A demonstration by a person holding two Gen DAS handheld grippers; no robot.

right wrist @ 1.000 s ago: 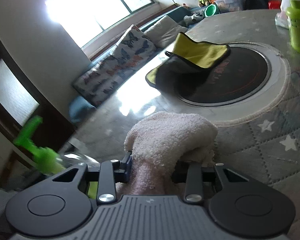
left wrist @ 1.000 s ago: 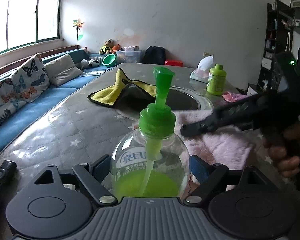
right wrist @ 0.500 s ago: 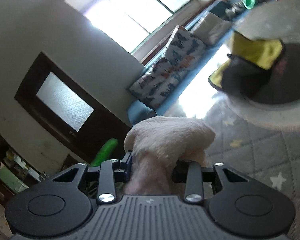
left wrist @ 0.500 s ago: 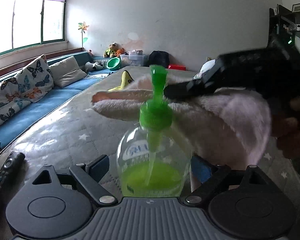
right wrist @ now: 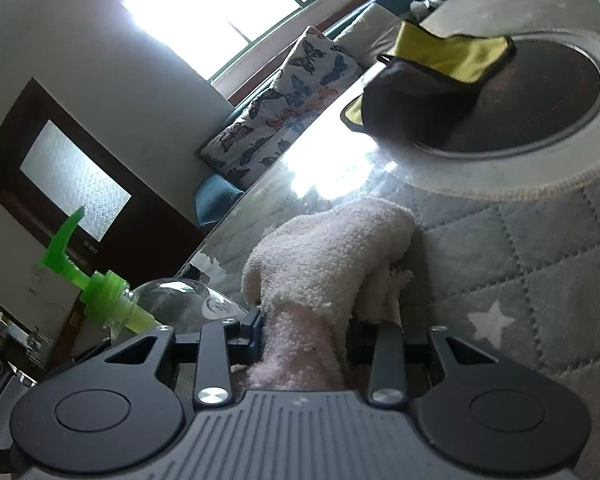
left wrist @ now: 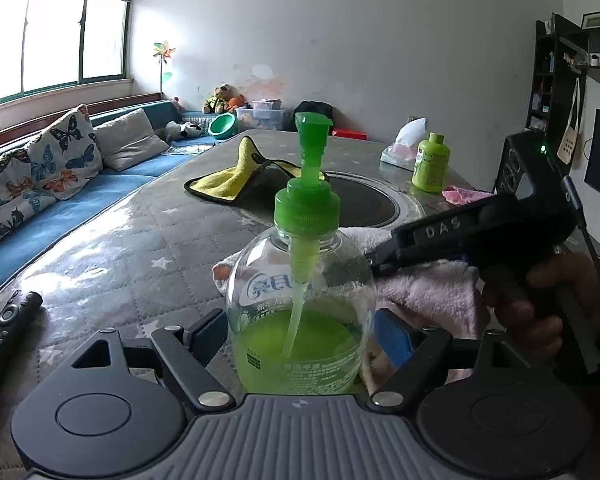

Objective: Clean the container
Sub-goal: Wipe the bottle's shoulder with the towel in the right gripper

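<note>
**Pump bottle gripped upright, pink cloth closing on its right flank**

The left gripper (left wrist: 302,332) has its two fingers closed in on the lower belly of the clear round plastic pump bottle with the green screw cap and pump head (left wrist: 300,280), green liquid pooled in the bottom. The bottle stands with its long axis vertical, near the front edge of the grey quilted, star-printed table cover (left wrist: 112,248).

Over on the right, the right gripper (right wrist: 306,334) is clamped tight on a fluffy pale-pink towel cloth (right wrist: 332,256), which bulges forward past the fingertips. In the left wrist view that cloth lies just beside the bottle's right and far side; whether it touches the glass-clear wall, I cannot tell. From the right gripper, the bottle sits to its left and close, so my read is that any wipe goes leftward across the bottle's wall.

Writing: white characters on the bottle's shoulder, too small to read; "DAS" in raised letters on the right gripper's finger.

Farther off: a yellow-and-black microfibre cloth (left wrist: 236,178), and a small green capped bottle (left wrist: 431,164).
</note>
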